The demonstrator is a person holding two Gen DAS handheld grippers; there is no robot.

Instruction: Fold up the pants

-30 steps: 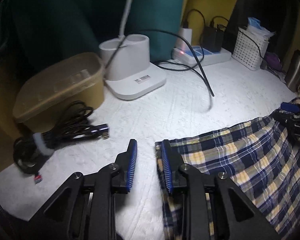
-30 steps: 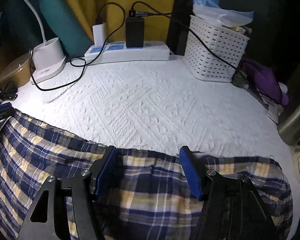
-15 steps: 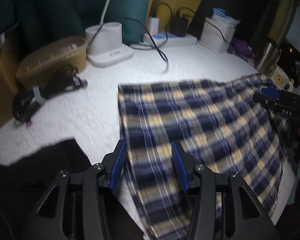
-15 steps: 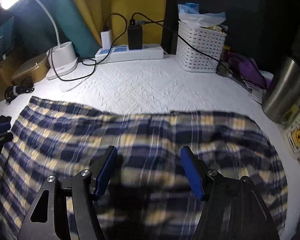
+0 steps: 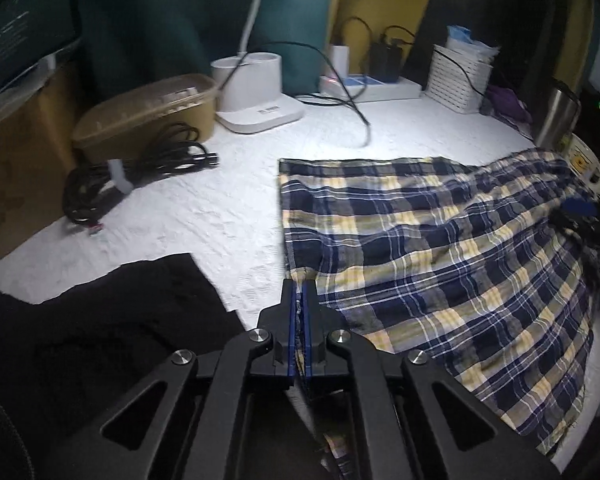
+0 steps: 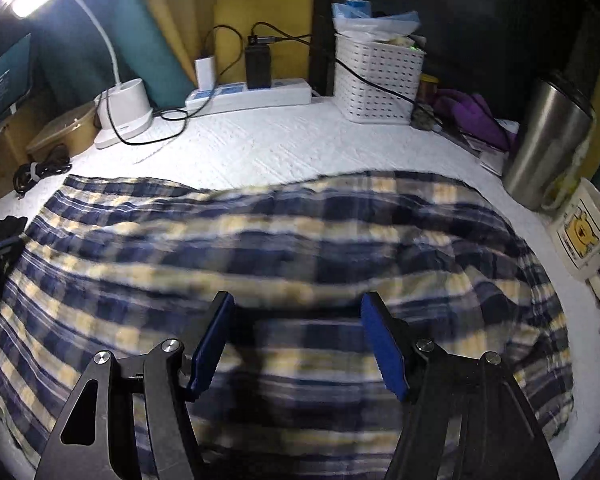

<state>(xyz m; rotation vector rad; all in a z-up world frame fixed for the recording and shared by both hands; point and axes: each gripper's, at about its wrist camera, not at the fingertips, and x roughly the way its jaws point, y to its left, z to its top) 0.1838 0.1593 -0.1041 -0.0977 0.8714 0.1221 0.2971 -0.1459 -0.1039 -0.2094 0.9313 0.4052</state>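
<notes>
Blue, yellow and white plaid pants (image 5: 440, 248) lie spread flat on the white textured tabletop (image 5: 228, 208). My left gripper (image 5: 299, 286) is shut on the cloth at the pants' near left edge; a pinch of plaid fabric shows between its blue pads. In the right wrist view the pants (image 6: 260, 232) fill the foreground, blurred. My right gripper (image 6: 298, 308) hovers over their near part with its jaws wide apart and only flat cloth beneath. Whether its pads touch the fabric I cannot tell.
A black cloth (image 5: 100, 320) lies left of the pants. Behind are a cable bundle (image 5: 140, 168), a brown tub (image 5: 148, 108), a lamp base (image 5: 256, 100), a power strip (image 6: 252, 94) and a white basket (image 6: 376, 80). A steel tumbler (image 6: 544, 140) and a mug (image 6: 584, 232) stand right.
Both grippers drew back from the pants' far edge toward the near side. The left jaws, open before, closed on the pants' left edge. The right jaws stayed open.
</notes>
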